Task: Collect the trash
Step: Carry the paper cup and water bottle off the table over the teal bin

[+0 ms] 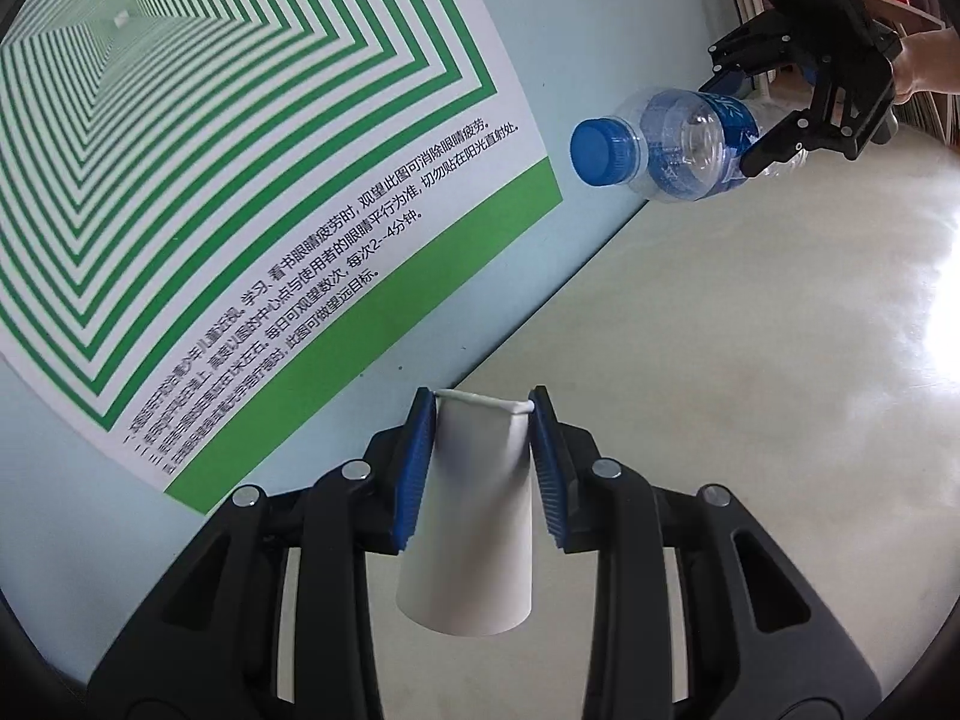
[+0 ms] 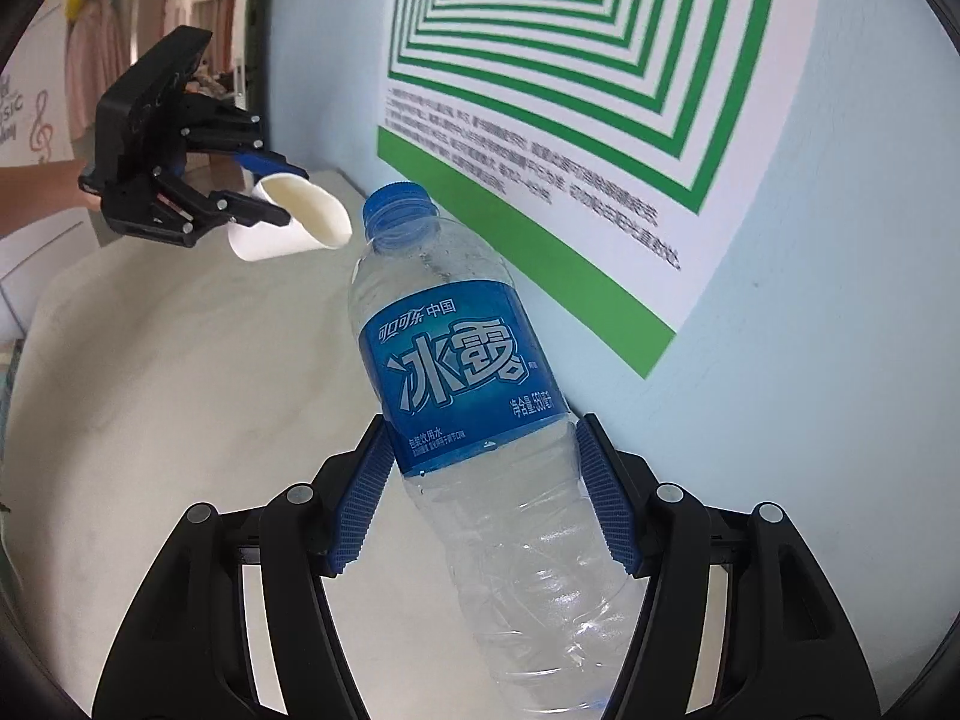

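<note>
Your left gripper point(image 1: 480, 408) is clamped on a white paper cup point(image 1: 474, 516), blue pads point(image 1: 414, 474) pressed against its sides near the rim, which is squashed nearly flat between them. The cup is off the table point(image 1: 750, 360), base toward the camera, mouth pointing ahead. From the right wrist view the same cup point(image 2: 288, 222) sits sideways in the left gripper point(image 2: 267, 192), its open mouth facing the bottle cap. Your right gripper point(image 2: 486, 456) is clamped on a clear plastic bottle point(image 2: 480, 396), pads point(image 2: 360, 498) squeezing the body just below the blue label; the lower body looks crumpled. Bottle is tilted, blue cap point(image 2: 397, 210) up and away from the camera, leaning left. In the left wrist view the bottle point(image 1: 678, 144) is held in the air near the wall, cap point(image 1: 600, 150) pointing left toward the poster point(image 1: 240, 180), with the right gripper point(image 1: 744, 126) gripping the far end. Cup and bottle are near each other but apart. Both are above the pale table, beside a light blue wall carrying the green-and-white striped poster point(image 2: 600, 90) with printed text. Your bare forearm point(image 1: 924, 66) shows behind the right gripper.
</note>
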The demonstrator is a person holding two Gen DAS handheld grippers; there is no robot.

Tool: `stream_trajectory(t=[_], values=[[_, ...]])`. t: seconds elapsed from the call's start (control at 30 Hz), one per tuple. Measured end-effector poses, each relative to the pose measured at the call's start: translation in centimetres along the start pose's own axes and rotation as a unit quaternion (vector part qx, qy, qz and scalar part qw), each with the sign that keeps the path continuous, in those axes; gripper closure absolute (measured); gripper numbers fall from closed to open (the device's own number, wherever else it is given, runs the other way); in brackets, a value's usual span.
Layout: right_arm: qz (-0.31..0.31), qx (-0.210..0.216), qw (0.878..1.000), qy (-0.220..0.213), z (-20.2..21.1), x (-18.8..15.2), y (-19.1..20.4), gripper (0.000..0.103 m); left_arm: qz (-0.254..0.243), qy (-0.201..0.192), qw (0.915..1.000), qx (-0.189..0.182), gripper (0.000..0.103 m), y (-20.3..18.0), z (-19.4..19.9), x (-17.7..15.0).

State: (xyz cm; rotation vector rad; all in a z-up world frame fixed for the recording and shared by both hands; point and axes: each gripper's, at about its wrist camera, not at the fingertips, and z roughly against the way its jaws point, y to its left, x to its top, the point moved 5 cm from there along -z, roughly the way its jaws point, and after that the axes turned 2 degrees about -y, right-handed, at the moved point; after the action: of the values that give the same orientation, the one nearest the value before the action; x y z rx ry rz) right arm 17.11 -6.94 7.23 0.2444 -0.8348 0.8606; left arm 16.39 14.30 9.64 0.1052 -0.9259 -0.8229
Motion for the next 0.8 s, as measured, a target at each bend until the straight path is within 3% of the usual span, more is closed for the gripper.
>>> stream_trajectory(t=[0.23,0.5,0.8], values=[[0.056,0.080,0.994,-0.047,2.9,3.1,7.6,0.040,0.053,0.047,0.9957,0.059,0.073,-4.2,7.7,-4.9],[0.142,0.191,0.969,-0.067,3.7,6.2,19.8,0.039,0.119,0.112,0.9760,0.144,0.073,-8.9,19.3,-11.7],[0.227,0.294,0.925,-0.082,5.1,9.4,36.3,0.039,0.197,0.168,0.9342,0.245,0.073,-12.8,32.8,-19.9]])
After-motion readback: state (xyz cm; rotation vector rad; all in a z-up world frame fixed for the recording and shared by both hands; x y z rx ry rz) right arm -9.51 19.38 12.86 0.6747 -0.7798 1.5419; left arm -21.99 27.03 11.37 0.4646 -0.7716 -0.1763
